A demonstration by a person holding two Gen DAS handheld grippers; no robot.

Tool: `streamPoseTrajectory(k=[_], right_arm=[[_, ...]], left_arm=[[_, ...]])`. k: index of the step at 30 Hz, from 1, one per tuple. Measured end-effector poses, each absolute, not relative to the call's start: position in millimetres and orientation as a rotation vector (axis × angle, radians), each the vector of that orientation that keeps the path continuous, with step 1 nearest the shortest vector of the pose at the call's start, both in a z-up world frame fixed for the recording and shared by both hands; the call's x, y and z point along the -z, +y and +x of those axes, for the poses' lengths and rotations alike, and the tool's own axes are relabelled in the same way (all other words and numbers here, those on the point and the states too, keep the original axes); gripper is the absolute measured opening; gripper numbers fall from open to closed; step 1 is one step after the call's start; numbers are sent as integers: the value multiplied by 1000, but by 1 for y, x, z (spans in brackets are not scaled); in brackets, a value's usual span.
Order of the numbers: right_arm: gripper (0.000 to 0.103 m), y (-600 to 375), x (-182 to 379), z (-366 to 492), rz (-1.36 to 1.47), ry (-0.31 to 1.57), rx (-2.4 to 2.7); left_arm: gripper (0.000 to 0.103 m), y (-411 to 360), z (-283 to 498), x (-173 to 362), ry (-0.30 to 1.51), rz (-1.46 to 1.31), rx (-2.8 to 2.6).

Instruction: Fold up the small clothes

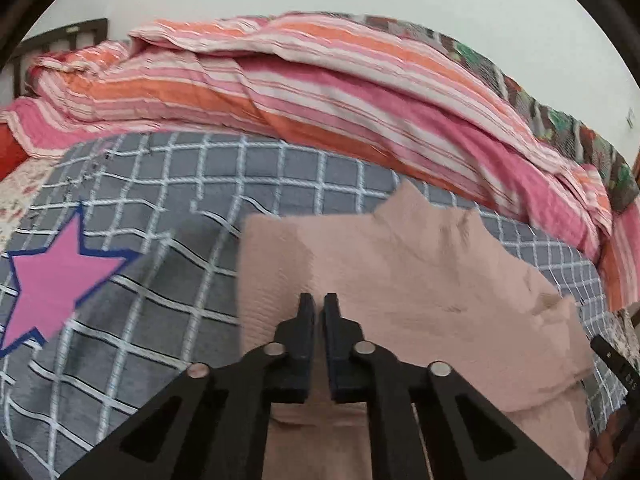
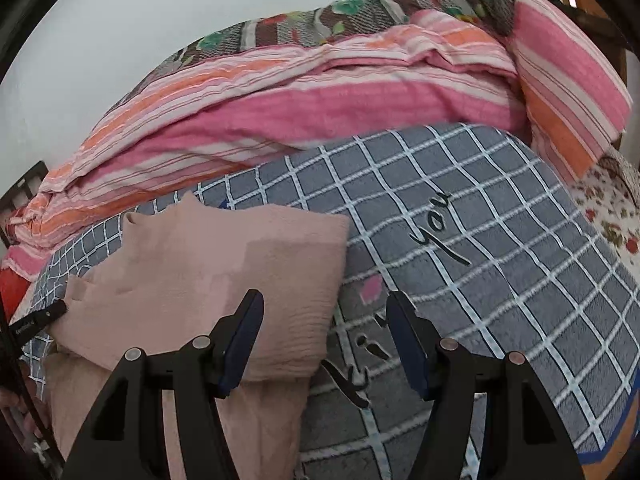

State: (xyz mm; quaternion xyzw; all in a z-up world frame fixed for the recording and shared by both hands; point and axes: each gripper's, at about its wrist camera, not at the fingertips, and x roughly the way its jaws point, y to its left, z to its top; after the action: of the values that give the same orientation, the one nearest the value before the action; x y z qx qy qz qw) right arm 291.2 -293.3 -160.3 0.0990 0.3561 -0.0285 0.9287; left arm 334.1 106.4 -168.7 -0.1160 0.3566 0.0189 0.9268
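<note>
A dusty-pink small garment (image 1: 420,280) lies partly folded on a grey checked blanket (image 1: 160,320), its upper layer turned over the lower one. My left gripper (image 1: 319,300) sits on the garment's left part with its jaws shut, a thin strip of pink cloth between the pads. In the right wrist view the same garment (image 2: 224,264) is at lower left, and the left gripper's tip (image 2: 40,320) meets its left edge. My right gripper (image 2: 324,304) stands open at the garment's right edge: one finger over the cloth, the other over the blanket (image 2: 500,240), nothing held.
A bunched pink-and-orange striped quilt (image 1: 320,92) runs along the back of the bed against the wall. The blanket carries a pink star patch (image 1: 56,284) and black lettering (image 2: 436,224). A floral sheet (image 2: 608,208) shows at the right, a dark headboard (image 1: 60,40) at far left.
</note>
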Motion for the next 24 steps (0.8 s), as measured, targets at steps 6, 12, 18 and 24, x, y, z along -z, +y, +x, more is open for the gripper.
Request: streamPoseTrajectory(k=[6, 12, 18, 24], right_arm=[[63, -286, 169, 298, 178, 772, 63], [63, -289, 173, 298, 196, 783, 75], [63, -288, 173, 297, 191, 782, 77], [63, -288, 173, 297, 192, 786, 76]], left_arm=[[3, 120, 337, 174, 763, -306, 38], [4, 103, 333, 183, 833, -218, 38], [24, 96, 336, 192, 859, -206, 51], [27, 95, 334, 192, 857, -210, 48]])
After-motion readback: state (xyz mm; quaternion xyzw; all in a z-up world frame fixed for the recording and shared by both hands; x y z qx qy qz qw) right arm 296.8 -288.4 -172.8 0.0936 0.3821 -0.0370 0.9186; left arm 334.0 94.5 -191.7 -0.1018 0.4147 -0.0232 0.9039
